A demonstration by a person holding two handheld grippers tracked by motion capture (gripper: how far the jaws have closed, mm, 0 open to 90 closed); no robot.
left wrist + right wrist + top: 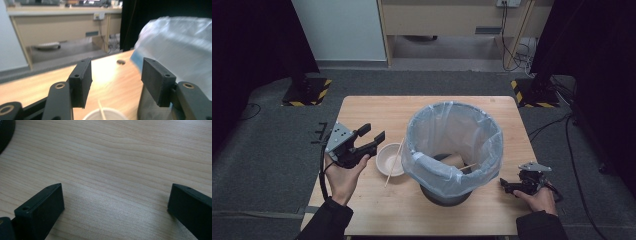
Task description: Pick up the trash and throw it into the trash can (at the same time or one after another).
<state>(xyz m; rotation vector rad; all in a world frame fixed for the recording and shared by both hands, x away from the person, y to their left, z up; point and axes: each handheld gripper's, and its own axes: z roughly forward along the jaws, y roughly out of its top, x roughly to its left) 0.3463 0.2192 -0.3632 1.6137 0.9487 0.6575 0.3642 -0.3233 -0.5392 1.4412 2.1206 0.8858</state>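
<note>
The left gripper point(371, 136) hangs above the surface point(377, 210) with its jaws spread wide and nothing between them, just beside and above the small white bowl point(388, 161). A thin wooden stick point(394, 162) lies across that bowl, one end resting on the wood in front of it and the other pointing toward the bin point(453, 150). The bin, lined with a pale plastic bag, stands just to the right of the bowl, in the middle of the surface.

This looks like the approach step: the left gripper is lining up on the bowl or its stick, probably to clear it into the bin. The next move calls for lowering and tilting the gripper so one jaw passes on each side of the target, then closing gently, since the stick is thin and could roll off the rim.

The right gripper point(511, 187) rests low on the surface near the bin's base, jaws also wide apart and empty.

In the left gripper view the bowl point(103, 114) is cut off at the bottom edge and the bag is blurred. Something pale lies inside the bin, perhaps paper; it is hard to make out.
</note>
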